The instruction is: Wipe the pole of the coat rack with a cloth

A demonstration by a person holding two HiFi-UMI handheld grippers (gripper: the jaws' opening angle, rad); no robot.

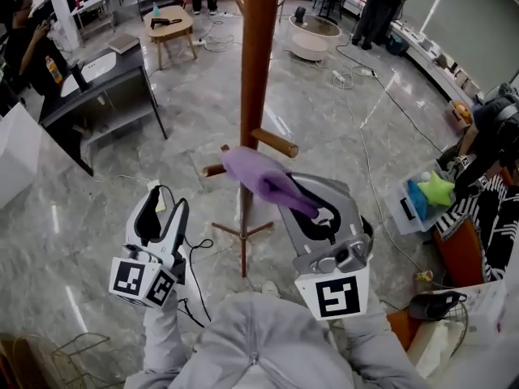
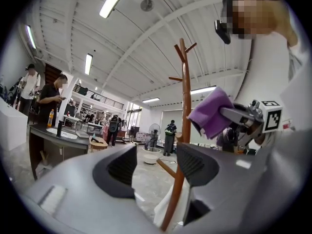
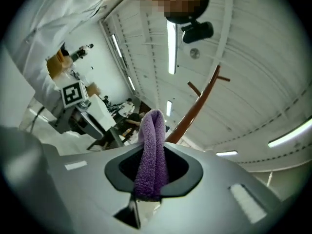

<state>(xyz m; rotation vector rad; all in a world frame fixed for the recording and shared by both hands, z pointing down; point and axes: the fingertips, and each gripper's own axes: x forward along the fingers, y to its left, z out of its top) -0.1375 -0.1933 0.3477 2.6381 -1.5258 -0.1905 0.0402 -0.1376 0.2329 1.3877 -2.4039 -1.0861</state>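
Coat rack pole: purple cloth, clamped in right gripper, to be pressed flat; left gripper jaws apart.

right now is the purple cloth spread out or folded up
Folded: the purple cloth is doubled over into a narrow bunch, its lower end pinched by the right gripper.
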